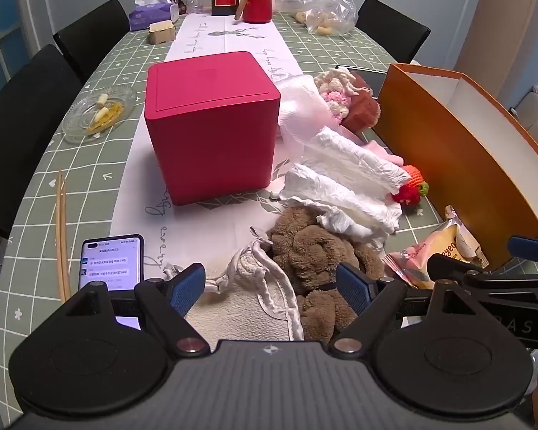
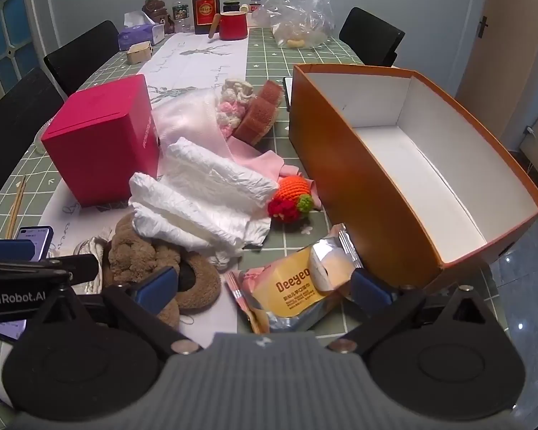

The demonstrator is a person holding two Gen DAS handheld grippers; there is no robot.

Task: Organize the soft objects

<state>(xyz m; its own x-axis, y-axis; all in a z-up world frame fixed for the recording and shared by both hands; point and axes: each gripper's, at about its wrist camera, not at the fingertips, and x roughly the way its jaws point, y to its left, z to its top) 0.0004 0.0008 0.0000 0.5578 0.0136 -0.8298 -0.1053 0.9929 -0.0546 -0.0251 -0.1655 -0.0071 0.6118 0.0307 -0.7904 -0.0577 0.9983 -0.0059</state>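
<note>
Left tongs [image 1: 270, 288] wide open above brown plush toy [image 1: 312, 251], gripping nothing. Red box [image 1: 211, 125] at left, lid shut. White diapers [image 2: 211, 193] lie mid-worktop, long axes running upper-left to lower-right. Right tongs [image 2: 265, 288] open over snack packet [image 2: 297, 294]. Orange box [image 2: 405, 165] at right, empty.

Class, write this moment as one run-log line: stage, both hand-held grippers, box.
stage: start | left hand-held gripper: open over brown plush | right hand-held gripper: open over snack packet | orange box: empty
</note>
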